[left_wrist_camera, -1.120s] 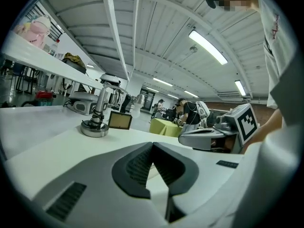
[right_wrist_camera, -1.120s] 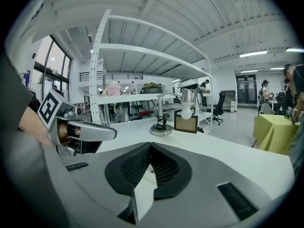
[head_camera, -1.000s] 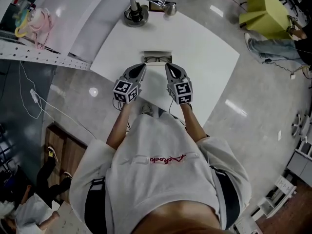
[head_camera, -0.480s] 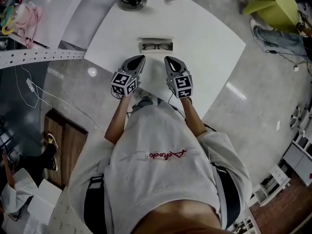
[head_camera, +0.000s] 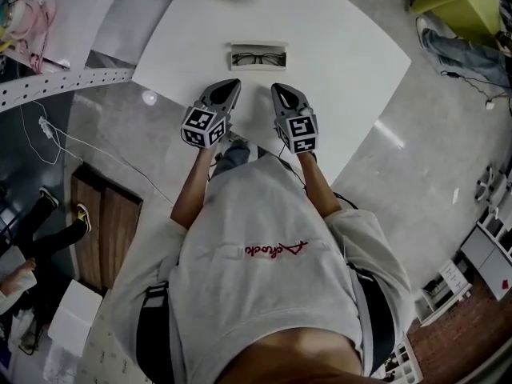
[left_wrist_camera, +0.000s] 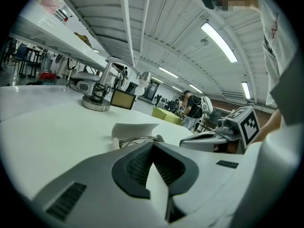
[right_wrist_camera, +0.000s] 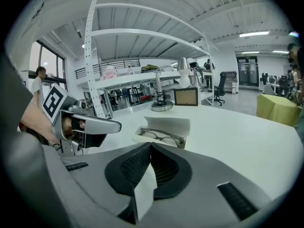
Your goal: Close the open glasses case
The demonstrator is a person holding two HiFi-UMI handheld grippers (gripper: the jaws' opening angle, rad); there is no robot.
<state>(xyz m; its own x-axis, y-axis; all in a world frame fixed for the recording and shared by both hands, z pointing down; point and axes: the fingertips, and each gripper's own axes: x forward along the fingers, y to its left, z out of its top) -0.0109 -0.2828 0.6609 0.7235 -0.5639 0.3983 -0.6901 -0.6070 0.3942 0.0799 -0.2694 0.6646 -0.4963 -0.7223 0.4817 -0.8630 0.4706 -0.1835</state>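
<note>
Left tool (head_camera: 232, 84) and right tool (head_camera: 278, 89) have both sunk lower, now just on the near side of the glasses case (head_camera: 258, 47) — it's still wide open on the surface (head_camera: 344, 46); closing hasn't started. Count: one case; one pair of glasses (head_camera: 258, 58) inside it; two tools — both pinched shut, empty.

A big white table (head_camera: 352, 46) stands on a shiny grey floor (head_camera: 416, 158), with a silver lamp (right_wrist_camera: 162, 103) at its far edge. A tall white shelf rack (right_wrist_camera: 90, 56) stands past the table's left edge, and a yellow-green seat (head_camera: 458, 5) sits past its far right corner. Long lights (left_wrist_camera: 218, 42) shine on the ribbed ceiling (left_wrist_camera: 166, 23), and a big window (right_wrist_camera: 47, 63) lets in daylight.
</note>
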